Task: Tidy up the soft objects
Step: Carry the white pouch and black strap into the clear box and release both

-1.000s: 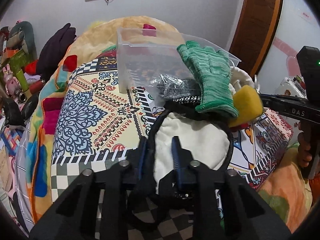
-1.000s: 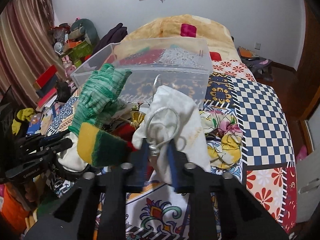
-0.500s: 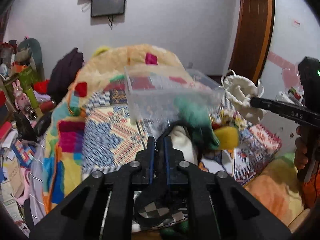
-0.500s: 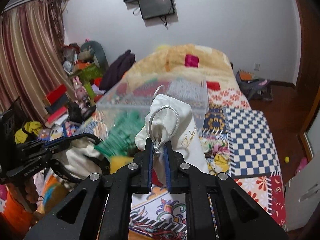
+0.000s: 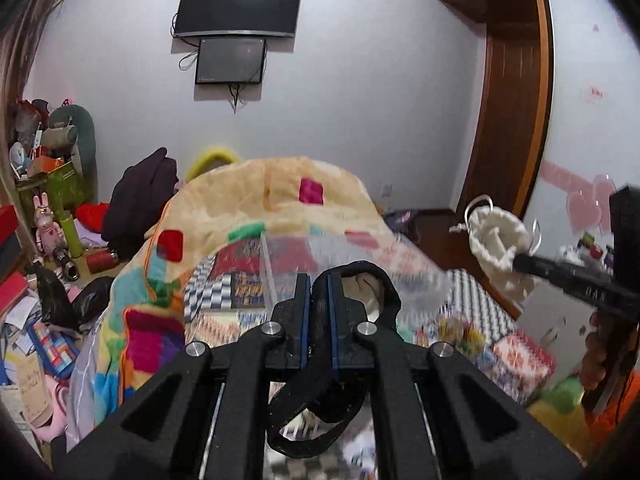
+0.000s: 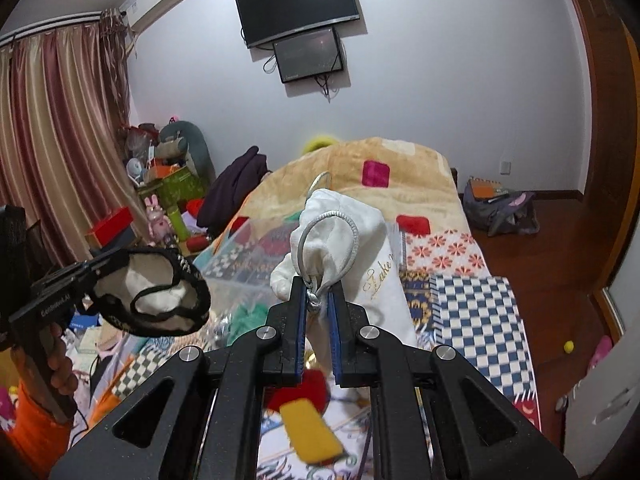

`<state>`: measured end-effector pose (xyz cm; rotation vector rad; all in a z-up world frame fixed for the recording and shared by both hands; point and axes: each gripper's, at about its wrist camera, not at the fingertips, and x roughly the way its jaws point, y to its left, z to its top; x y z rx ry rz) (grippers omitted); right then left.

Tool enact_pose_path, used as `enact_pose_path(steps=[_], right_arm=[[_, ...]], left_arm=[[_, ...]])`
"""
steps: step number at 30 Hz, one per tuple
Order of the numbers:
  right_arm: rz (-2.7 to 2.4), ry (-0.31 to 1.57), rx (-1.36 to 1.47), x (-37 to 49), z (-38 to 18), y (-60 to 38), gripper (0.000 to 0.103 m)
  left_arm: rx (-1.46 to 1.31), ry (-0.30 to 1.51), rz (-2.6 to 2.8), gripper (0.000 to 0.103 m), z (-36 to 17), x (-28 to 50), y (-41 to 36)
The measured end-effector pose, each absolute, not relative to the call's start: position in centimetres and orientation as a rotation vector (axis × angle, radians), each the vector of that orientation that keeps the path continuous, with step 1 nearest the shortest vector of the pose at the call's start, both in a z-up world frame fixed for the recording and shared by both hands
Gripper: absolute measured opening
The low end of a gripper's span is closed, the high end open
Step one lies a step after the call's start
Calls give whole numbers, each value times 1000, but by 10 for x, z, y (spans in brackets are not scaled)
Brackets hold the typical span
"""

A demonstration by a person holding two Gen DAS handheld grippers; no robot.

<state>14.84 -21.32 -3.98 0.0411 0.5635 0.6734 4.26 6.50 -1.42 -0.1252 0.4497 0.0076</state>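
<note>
Both bags lifted off bed, white pouch point(image 6: 344, 236) hanging upright, mouth up

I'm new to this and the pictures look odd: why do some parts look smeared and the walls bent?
Left wrist view: the clear plastic box and bedspread are motion-blurred, while the left tongs stay sharp; the door frame bows from fisheye distortion. Right wrist view: the yellow sponge is smeared, the white drawstring pouch crisp; glare spots the TV.
</note>
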Motion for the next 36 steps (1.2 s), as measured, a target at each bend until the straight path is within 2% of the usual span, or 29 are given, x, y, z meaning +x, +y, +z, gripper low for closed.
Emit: enact_pose_path(steps=[11, 22, 30, 32, 34, 36], right_arm=[[687, 567, 19, 197, -37, -181, 9], [698, 701, -78, 237, -78, -141, 9], [707, 802, -126, 247, -104, -128, 11], [704, 814, -141, 246, -106, -126, 13], [704, 822, -146, 245, -106, -126, 22], [704, 813, -142, 243, -101, -129, 41]], left_arm=[[-126, 431, 18, 7, -5, 124, 77], [-168, 611, -24, 7, -60, 197, 79], [-148, 716, -26, 8, -92, 214, 71], [-146, 734, -32, 13, -95, 215, 69], [-140, 731, -27, 29, -94, 211, 67], [-136, 718, -24, 42, -90, 204, 67]])
